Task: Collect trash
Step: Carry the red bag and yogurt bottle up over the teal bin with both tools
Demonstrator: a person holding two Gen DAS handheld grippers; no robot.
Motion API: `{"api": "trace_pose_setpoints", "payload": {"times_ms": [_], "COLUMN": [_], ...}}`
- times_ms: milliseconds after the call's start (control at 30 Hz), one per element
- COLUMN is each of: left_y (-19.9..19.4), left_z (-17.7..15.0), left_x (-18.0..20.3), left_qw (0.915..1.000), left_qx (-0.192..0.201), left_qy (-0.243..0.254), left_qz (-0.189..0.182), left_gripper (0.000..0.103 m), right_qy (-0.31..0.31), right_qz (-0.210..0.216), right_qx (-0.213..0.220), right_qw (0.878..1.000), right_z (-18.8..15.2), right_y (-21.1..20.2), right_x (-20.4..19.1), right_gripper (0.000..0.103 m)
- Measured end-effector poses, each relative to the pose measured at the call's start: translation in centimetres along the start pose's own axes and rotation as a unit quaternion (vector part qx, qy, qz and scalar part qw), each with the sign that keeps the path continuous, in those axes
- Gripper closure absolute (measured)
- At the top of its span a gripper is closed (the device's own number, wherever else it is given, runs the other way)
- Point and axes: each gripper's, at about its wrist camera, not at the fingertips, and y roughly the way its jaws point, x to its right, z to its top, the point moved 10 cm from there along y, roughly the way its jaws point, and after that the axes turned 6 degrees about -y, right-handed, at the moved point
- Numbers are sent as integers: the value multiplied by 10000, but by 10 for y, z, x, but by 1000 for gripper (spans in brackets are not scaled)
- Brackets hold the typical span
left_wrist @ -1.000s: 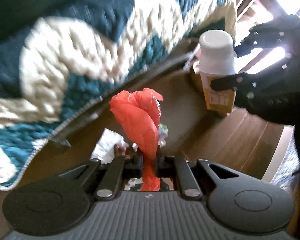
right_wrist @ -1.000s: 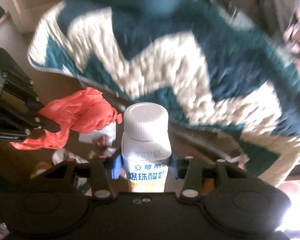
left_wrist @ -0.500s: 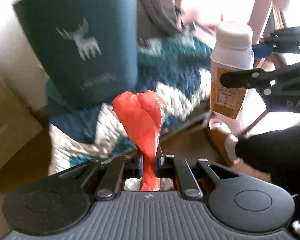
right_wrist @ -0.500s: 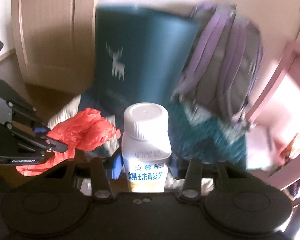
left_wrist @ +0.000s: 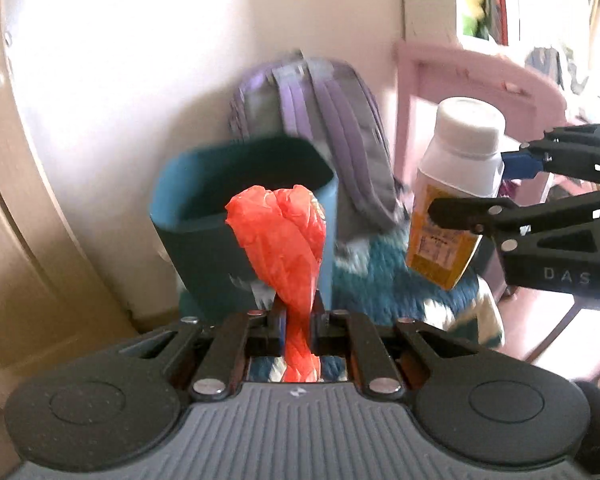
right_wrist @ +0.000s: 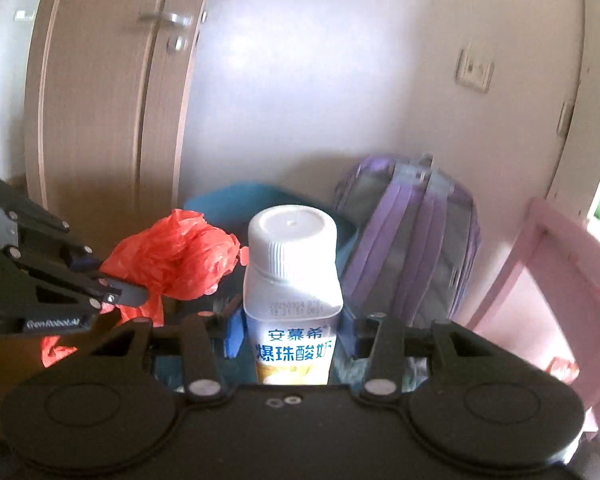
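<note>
A white wall now fills my left view where the rug did a second ago; the teal bin (left_wrist: pixel 204 216) opens below my left gripper (left_wrist: pixel 298 312), clamped on the red plastic bag (left_wrist: pixel 280 240). Only my right view shows the door (right_wrist: pixel 100 100); my right gripper (right_wrist: pixel 292 332) grips the yogurt bottle (right_wrist: pixel 292 280) upright before the purple backpack (right_wrist: pixel 412 240).

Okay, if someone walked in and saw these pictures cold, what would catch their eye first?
Probably the crumpled red plastic bag, pinched upright in the left gripper right in front of the open teal bin. Next, the white-capped yogurt drink bottle clamped in the right gripper, held up beside the bag. Behind both, a purple backpack leans against the wall.
</note>
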Motion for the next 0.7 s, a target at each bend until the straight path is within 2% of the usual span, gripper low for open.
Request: {"api": "trace_pose_setpoints", "payload": {"times_ms": [233, 367, 567, 700], "left_y": [-12, -3, 20, 47], "left_z": [69, 104, 148, 162], "left_x": [-14, -29, -52, -63], "left_qw": [9983, 9962, 9923, 9912], "left_qx": [485, 661, 904, 900], "left_qy": [-331, -528, -740, -854], "left_qz": [39, 194, 403, 465], "left_gripper": [93, 93, 93, 93], "right_qy": [112, 248, 440, 535], "right_qz": [-184, -269, -279, -263], "right_qx": [349, 420, 364, 236], "right_qw": [9992, 9984, 9980, 9979], "right_z": [52, 73, 81, 79], "right_y": [17, 33, 66, 94], "right_x": [22, 28, 30, 32], "right_gripper": [59, 59, 59, 59]}}
